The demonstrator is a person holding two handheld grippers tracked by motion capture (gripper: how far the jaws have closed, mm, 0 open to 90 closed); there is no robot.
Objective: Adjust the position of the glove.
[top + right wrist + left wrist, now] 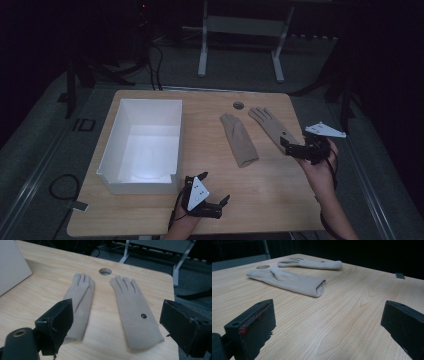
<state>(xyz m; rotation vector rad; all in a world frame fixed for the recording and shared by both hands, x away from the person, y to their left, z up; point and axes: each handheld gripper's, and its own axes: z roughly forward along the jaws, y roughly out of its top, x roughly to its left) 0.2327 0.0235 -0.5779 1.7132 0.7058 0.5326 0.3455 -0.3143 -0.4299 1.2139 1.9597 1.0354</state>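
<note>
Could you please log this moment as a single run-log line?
right gripper: open, over cuff of flat beige fabric glove | left gripper: open, idle near table edge | folded beige fabric glove: untouched | white rectangular box: empty

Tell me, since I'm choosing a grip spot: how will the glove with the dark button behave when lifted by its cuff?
The buttoned glove lies thin and flat, so it probably droops limply. Its soft fabric looks light and unlikely to slip from the right tongs.
</note>
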